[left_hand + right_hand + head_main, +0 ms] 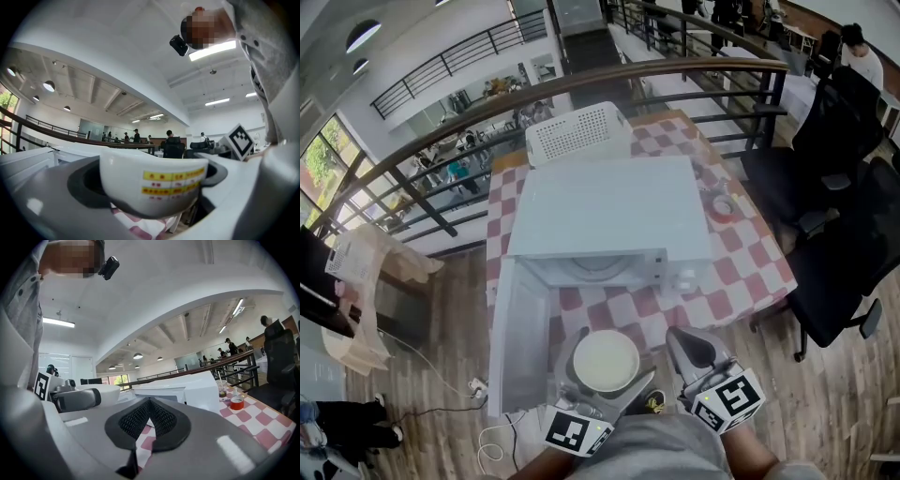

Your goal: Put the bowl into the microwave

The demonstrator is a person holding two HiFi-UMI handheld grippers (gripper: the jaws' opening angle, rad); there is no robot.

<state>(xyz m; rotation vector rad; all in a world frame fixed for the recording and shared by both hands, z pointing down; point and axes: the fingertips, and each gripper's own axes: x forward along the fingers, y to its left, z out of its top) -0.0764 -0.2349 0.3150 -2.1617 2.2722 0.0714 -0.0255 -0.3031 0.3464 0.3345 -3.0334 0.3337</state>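
Ok so here's where I'm at: the left gripper has its fingers wrapped around the white bowl, one on each side of the wall, with the bowl upright and looking empty from above. The bowl sits at the near edge of the counter, right in front of me. I can't really tell if it's resting on the checkered cloth or just hanging above it. The right gripper is just beside it on the right, fingers pinched together on nothing, so it's basically a spectator. What matters for the next move is that the microwave is straight ahead of the bowl, and its open cavity faces me almost in line with it. The door is swung out toward me on the left, so it runs alongside the left gripper's lane. My guess is it's a straight push forward with the left one, maybe a small lift to clear the cavity's sill, keeping the bowl level. The risk I see is the outer finger clipping that door.
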